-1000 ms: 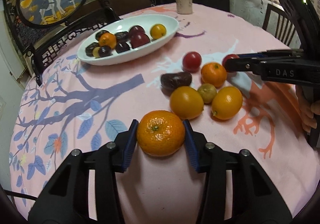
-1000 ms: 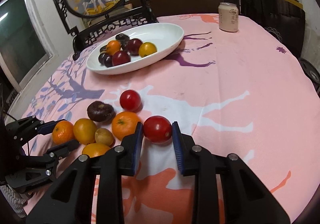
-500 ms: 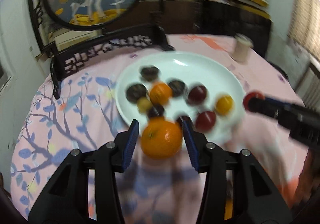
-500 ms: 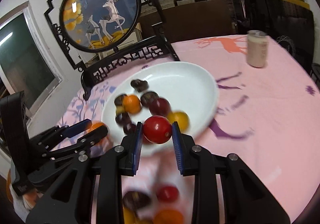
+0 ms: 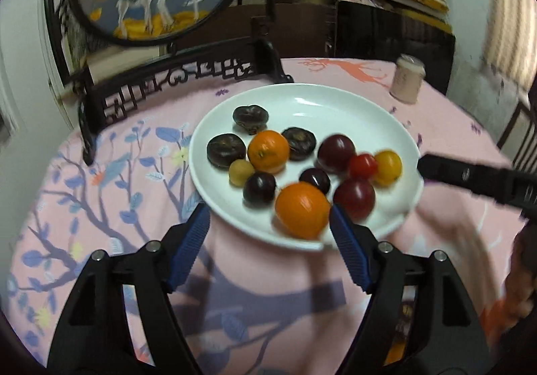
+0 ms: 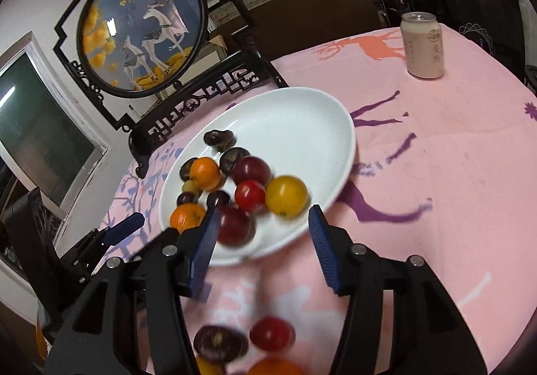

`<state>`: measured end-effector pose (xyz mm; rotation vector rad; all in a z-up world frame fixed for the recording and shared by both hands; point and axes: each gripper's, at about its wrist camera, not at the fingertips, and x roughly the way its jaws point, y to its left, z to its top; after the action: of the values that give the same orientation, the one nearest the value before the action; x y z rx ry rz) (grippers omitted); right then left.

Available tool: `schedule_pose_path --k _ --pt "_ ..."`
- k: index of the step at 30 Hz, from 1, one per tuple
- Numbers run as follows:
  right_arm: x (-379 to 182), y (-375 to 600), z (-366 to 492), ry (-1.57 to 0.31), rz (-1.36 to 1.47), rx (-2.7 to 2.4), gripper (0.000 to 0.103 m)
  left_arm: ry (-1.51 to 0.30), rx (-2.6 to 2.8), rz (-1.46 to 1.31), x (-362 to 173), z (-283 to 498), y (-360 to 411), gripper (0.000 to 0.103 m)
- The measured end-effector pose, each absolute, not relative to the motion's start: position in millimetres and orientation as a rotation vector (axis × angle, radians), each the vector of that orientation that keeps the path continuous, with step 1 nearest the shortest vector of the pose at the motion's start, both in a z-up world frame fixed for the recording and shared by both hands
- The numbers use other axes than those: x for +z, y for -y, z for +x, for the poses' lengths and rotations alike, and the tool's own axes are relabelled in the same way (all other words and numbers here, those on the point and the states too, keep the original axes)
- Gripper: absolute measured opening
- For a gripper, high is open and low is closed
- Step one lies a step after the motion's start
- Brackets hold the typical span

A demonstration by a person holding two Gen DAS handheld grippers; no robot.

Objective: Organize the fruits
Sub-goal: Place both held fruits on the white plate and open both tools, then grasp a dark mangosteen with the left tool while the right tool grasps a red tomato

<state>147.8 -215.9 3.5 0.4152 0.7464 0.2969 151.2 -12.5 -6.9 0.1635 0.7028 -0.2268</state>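
Observation:
A white oval plate [image 5: 302,100] [image 6: 302,113] on the pink tablecloth holds several fruits. My left gripper [image 5: 270,229] is open at the plate's near rim; an orange mandarin [image 5: 302,209] lies in the plate just beyond its jaws, slightly blurred. My right gripper [image 6: 263,229] is open over the near rim; a small red tomato [image 6: 250,195] lies in the plate between a yellow fruit [image 6: 286,195] and dark red plums [image 6: 235,224]. The right gripper's arm [image 5: 470,175] shows at the plate's right edge in the left wrist view.
A drink can [image 6: 423,44] stands on the far side of the table. A carved black stand with a round deer picture [image 6: 141,26] is behind the plate. Loose fruits lie under the right gripper: a red tomato [image 6: 270,333] and a dark fruit [image 6: 218,341].
Both grippers travelled from the loose fruit pile to the plate and opened. The mandarin and the red tomato left the jaws and now lie in the plate.

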Motion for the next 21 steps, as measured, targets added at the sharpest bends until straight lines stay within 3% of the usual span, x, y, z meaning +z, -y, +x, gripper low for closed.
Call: schedule_pose_path --k 11,18,20,21 --pt "-5.9 214.8 96.8 -0.782 0.361 0.320 0.056 -0.652 -0.362 0.394 -21.8 81.3 61.4 0.086" --pt "-4.1 216.8 92.9 -0.783 0.359 0.321 0.057 -0.733 -0.465 0.419 -41.6 80.9 76.1 0.087" --pt "-5.5 215.8 93.9 -0.792 0.359 0.326 0.057 -0.759 -0.480 0.384 -42.6 86.9 73.5 0.082" --pt "-6.5 215.2 94.2 -0.797 0.356 0.325 0.057 -0.775 -0.490 0.364 -42.8 89.2 71.4 0.070"
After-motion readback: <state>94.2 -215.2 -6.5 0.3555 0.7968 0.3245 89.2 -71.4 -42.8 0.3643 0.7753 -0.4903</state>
